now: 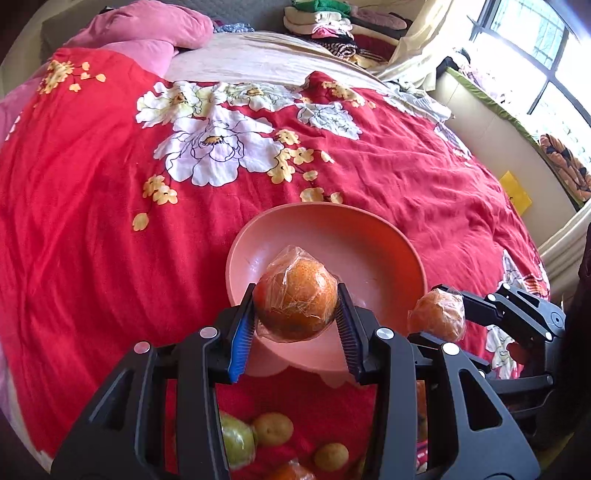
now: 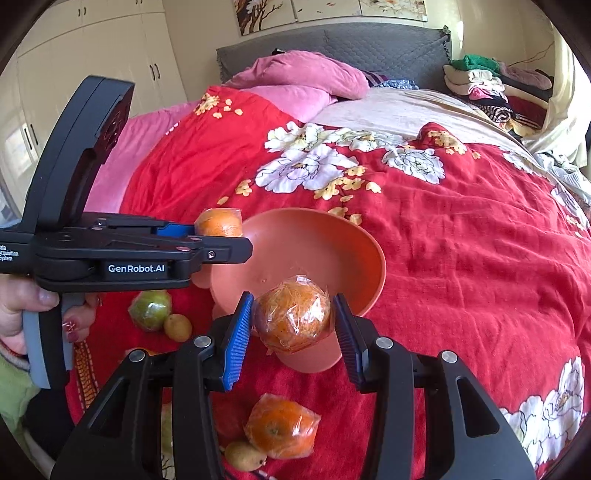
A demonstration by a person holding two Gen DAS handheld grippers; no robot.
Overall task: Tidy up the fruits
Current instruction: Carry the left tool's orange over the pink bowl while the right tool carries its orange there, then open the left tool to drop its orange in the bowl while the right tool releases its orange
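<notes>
Two wrapped oranges clamped, one per claw, over bowl point(image 1: 388, 266).

You were working over a bed point(image 2: 461, 240) with a red floral quilt point(image 1: 92, 177), pink pillows point(image 2: 310, 74) up by the grey padded headboard point(image 2: 369, 44). Cream wardrobes point(image 2: 92, 55) lined the wall on one side, flower pictures point(image 2: 332, 9) hung above, folded clothes point(image 1: 332, 26) sat stacked in the corner, and daylight poured through the window point(image 1: 535, 55).
</notes>
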